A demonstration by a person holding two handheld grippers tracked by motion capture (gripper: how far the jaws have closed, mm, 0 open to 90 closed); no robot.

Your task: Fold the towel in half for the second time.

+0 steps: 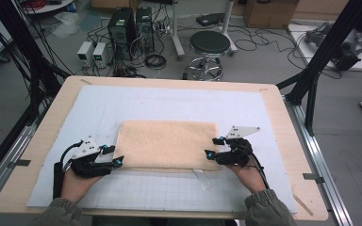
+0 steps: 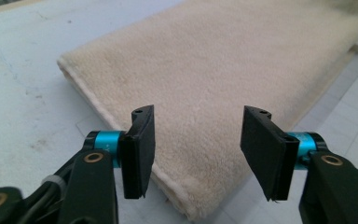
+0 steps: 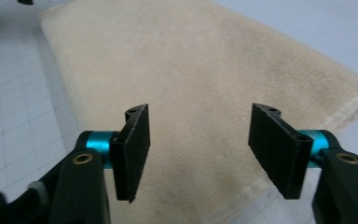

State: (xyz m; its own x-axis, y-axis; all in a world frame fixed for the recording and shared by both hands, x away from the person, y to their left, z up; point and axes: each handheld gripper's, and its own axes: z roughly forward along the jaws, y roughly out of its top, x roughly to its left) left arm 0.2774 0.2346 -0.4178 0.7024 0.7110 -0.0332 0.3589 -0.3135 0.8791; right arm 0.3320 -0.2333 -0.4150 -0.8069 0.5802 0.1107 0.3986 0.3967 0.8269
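Towel (image 1: 167,143) on mat (image 1: 99,108), stool (image 1: 209,44) beyond

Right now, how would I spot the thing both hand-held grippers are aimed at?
On the wooden table lies a pale gridded mat. In the mat's middle is a folded cream towel, the only soft, fuzzy thing there, with an open hand-held gripper at each near corner.

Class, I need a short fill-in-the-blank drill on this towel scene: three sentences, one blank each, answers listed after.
1. The folded towel is ____ in colour.
2. The jaws of the left gripper stand ____, with nothing between them.
3. The right gripper is at the towel's near ____ corner, seen from above.

Missing words: beige; open; right
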